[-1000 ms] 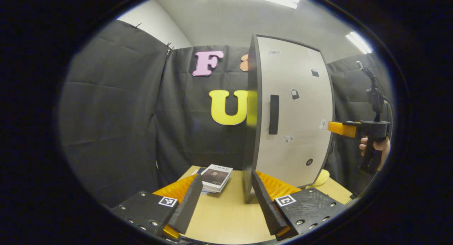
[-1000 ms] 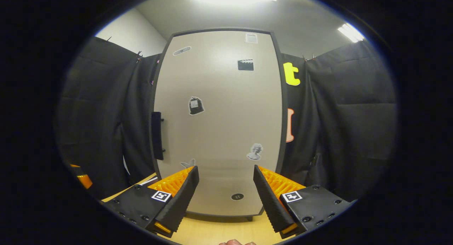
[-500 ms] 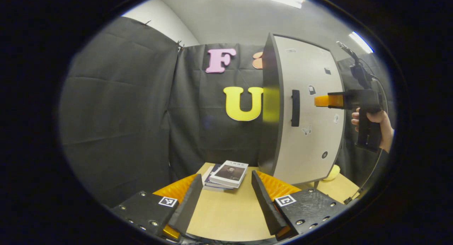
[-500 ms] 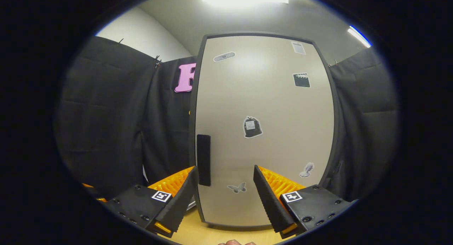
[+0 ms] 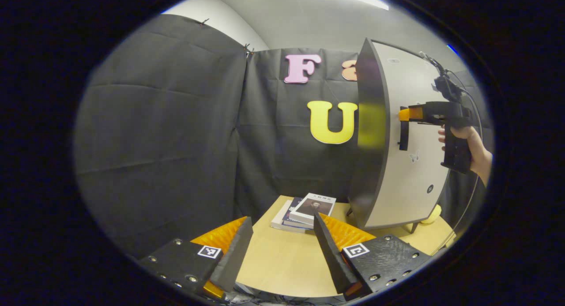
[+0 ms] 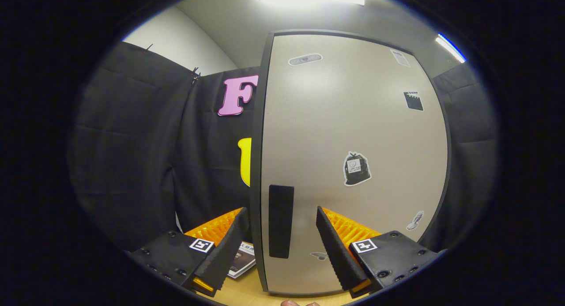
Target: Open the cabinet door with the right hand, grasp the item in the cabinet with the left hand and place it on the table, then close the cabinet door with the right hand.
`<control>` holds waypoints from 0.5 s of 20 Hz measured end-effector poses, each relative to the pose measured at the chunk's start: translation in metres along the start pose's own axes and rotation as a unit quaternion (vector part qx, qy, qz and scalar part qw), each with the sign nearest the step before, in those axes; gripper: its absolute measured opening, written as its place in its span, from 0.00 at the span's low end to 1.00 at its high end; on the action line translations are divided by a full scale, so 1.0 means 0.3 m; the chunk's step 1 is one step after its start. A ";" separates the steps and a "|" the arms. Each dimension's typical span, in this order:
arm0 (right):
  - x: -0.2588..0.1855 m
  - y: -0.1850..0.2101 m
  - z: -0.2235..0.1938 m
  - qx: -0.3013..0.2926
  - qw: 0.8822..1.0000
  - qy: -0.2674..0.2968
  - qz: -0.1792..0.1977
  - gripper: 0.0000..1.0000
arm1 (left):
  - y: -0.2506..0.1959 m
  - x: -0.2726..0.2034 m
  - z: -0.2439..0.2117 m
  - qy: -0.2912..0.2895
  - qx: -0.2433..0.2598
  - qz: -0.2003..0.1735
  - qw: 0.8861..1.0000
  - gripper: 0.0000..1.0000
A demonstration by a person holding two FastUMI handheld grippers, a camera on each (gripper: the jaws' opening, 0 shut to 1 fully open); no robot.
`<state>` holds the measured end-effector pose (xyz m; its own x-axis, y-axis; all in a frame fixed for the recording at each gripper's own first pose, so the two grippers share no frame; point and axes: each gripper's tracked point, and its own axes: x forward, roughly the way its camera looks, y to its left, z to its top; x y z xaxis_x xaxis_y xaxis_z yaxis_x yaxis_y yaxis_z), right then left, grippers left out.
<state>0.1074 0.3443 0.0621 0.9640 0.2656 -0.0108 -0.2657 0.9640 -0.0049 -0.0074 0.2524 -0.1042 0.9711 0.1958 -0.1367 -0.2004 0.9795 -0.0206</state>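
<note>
A person's hand [image 5: 468, 142] holds the right gripper [image 5: 402, 115] level with the dark vertical handle [image 5: 403, 134] of a tall cabinet [image 5: 388, 164], its tips at the handle's upper end, as seen from the left gripper view. In the right gripper view the right gripper [image 6: 279, 235] faces the pale cabinet door [image 6: 353, 120] head-on, its fingers spread wide with the handle [image 6: 281, 221] standing in the gap between them and neither finger pressing on it. The door is flush with the cabinet's dark frame, and small stickers [image 6: 356, 168] dot its front. What lies inside the cabinet cannot be seen.

The cabinet stands on short legs at the far right of a light wooden table [image 5: 282, 266], with a small yellow object [image 5: 434, 214] just behind its base. A short stack of books [image 5: 305, 210] lies on the table just to the left of the cabinet; a corner of the stack [image 6: 242, 262] also shows beside the door's lower edge in the right gripper view.

The left gripper [image 5: 282, 248] hangs low over the near part of the table, its fingers wide apart and holding nothing, well short of the cabinet.
</note>
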 end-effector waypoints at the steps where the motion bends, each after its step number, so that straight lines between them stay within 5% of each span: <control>1: 0.025 -0.001 -0.011 0.002 1.000 0.006 -0.007 0.97 | 0.017 0.000 -0.003 0.002 -0.004 0.003 1.000 0.84; 8: 0.103 -0.017 -0.088 0.008 0.998 0.056 -0.033 0.92 | 0.112 0.010 -0.048 0.014 -0.018 0.027 0.999 0.84; 10: 0.104 -0.017 -0.080 0.005 0.998 0.055 -0.040 0.77 | 0.129 -0.003 -0.063 0.017 -0.011 0.029 0.999 0.84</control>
<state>0.1388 0.3474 0.0377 0.9751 0.1865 -0.1198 -0.1877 0.9822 0.0009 -0.0187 0.2893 -0.1237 0.9526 0.2506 -0.1727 -0.2601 0.9650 -0.0343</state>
